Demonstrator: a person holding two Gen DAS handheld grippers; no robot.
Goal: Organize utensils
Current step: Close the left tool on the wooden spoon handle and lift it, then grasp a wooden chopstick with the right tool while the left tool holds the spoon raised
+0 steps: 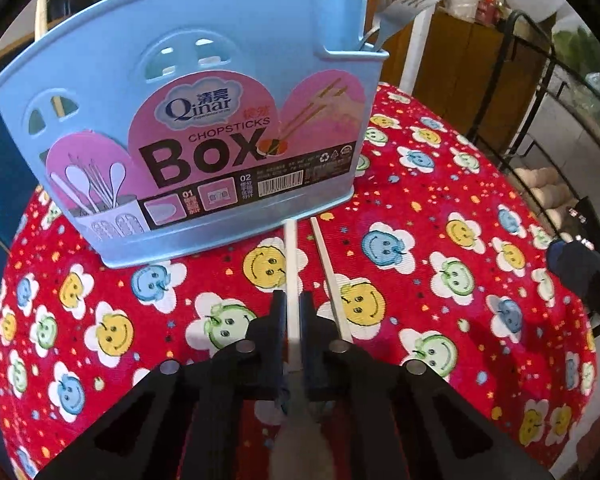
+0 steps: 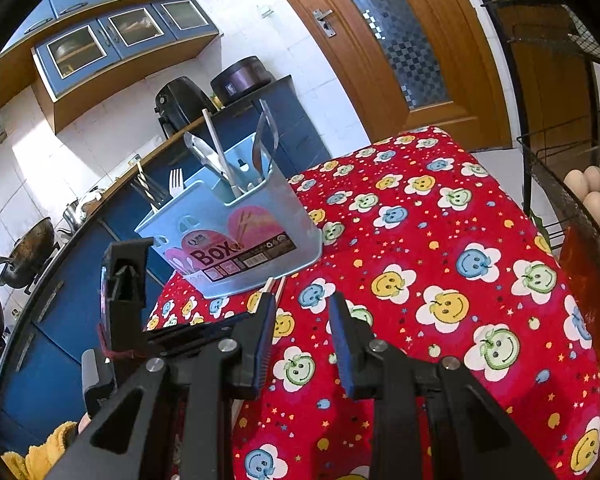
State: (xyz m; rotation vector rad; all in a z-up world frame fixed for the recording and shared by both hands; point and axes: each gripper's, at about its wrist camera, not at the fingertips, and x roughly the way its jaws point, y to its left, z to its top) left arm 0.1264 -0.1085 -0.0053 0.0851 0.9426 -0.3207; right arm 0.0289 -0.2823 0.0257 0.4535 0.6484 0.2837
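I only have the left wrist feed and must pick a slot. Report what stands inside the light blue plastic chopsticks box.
Observer: In the right wrist view, the light blue plastic chopsticks box is split into compartments. The right-hand one, facing the label, holds upright steel utensils.
Operator: My left gripper has a white chopstick clamped. Report the right gripper.
Observer: The right gripper is open and empty, above the red smiley-flower tablecloth.
Operator: Report the box's left end.
Observer: A steel fork stands tines-up there, beside striped sticks.
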